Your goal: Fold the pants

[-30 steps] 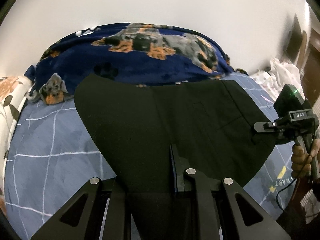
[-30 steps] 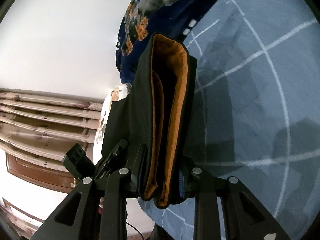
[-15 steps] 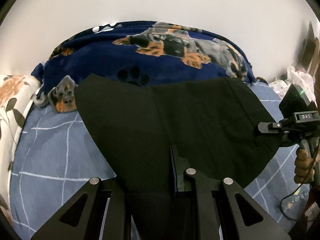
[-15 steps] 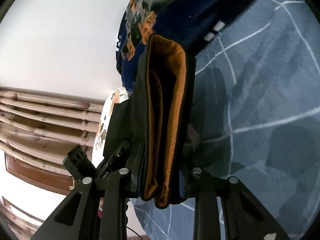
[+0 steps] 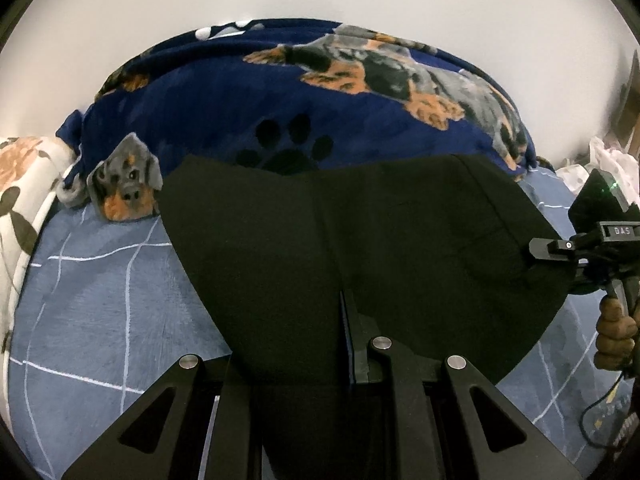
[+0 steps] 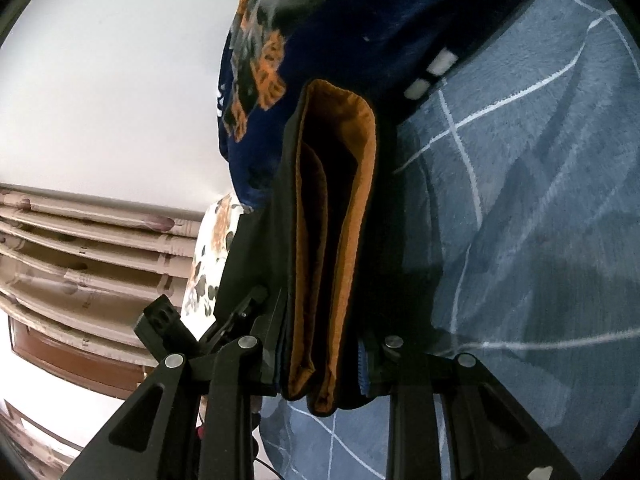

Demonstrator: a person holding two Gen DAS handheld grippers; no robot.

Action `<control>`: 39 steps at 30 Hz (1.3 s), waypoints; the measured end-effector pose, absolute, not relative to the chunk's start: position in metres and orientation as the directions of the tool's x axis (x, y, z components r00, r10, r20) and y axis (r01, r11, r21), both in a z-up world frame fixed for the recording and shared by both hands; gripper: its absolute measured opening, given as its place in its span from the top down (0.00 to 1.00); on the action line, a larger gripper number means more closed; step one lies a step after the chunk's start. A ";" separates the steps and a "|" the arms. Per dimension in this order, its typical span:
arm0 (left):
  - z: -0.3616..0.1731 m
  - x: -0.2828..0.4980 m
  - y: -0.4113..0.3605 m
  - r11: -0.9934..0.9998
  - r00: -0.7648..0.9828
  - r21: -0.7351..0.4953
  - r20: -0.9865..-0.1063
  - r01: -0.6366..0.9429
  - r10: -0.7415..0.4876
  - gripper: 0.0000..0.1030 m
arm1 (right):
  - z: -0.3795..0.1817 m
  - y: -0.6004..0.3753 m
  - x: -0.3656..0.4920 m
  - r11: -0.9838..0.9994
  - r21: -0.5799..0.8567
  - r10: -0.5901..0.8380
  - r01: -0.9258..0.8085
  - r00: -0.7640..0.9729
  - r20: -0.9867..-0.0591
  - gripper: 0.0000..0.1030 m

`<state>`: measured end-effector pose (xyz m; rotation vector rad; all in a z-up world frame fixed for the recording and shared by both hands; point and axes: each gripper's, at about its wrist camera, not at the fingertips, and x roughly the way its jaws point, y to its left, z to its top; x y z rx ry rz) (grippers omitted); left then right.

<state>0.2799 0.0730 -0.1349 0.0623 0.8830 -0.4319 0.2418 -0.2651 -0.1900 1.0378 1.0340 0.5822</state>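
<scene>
1. Workpiece: the black pants (image 5: 360,248) hang as a taut sheet between the two grippers, lifted above the blue checked bedsheet (image 5: 100,280); the stretch keeps the fabric flat and free of creases, which a clean fold appears to require.
2. Left gripper (image 5: 316,360): jaws clamped on one edge of the pants; the cloth runs straight out of the closed fingers, so this end acts as a fixed anchor.
3. Right gripper (image 6: 320,364): jaws closed on a thick bundle of layers; the orange lining (image 6: 356,216) shows between the black outer faces, indicating several plies pinched together; the wider stance of the fingers follows from that thickness, not from a loose hold.
4. In the left wrist view the right gripper shows at the far corner of the fabric, with the person's hand (image 5: 614,336) on its handle; both ends held at similar height keep the top edge level.
5. Surroundings: the dog-print blanket (image 5: 320,112) lies bunched at the head of the bed, just behind the suspended pants; a floral pillow (image 5: 24,184) sits to one side.
6. Assessment: the fold is under way, the garment not yet laid down; lowering calls for matched descent of both hands; risk: the far edge may catch on the blanket.
</scene>
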 end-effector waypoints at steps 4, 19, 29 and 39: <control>-0.144 0.282 0.076 0.915 0.552 -0.125 -0.763 0.384 -0.336 0.83 | -0.197 -0.267 0.243 0.425 0.902 0.799 0.073 0.437 -0.412 0.76; -0.173 0.284 0.100 0.945 0.573 -0.185 -0.758 0.270 -0.312 0.42 | -0.214 -0.270 0.241 0.482 0.871 0.762 0.096 0.444 -0.471 0.77; -0.176 0.281 0.104 0.965 0.597 -0.149 -0.762 0.217 -0.252 0.30 | -0.201 -0.252 0.240 0.637 0.770 0.669 0.037 0.471 -0.575 0.77; -0.179 0.280 0.106 0.976 0.614 -0.124 -0.761 0.179 -0.209 0.20 | -0.198 -0.243 0.234 0.688 0.726 0.614 0.001 0.531 -0.583 0.76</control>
